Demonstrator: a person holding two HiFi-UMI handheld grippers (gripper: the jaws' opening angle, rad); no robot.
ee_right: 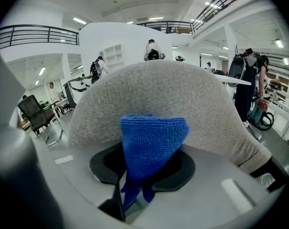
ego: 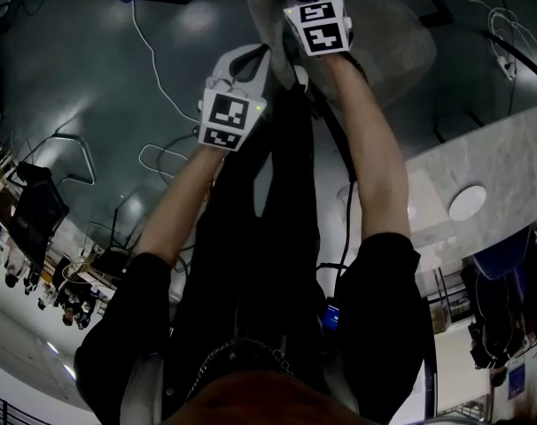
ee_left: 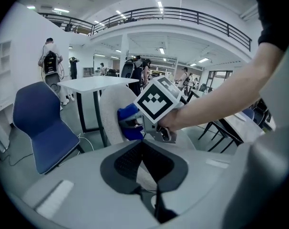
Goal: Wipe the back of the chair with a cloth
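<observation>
Cloth [ee_right: 153, 136], blue and bunched, is pinched between the right gripper's [ee_right: 143, 168] jaws and rises just ahead of them, at the grey chair back [ee_right: 159, 92]. The left gripper [ee_left: 145, 162], just behind it, has its jaws pressed together on nothing.

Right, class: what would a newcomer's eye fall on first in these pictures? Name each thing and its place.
The bright blue cloth, clamped in the right hand-held gripper, is held up to the rounded grey chair back that fills that gripper's view. Next comes the left hand-held gripper, shut on nothing, beside the right one.
</observation>
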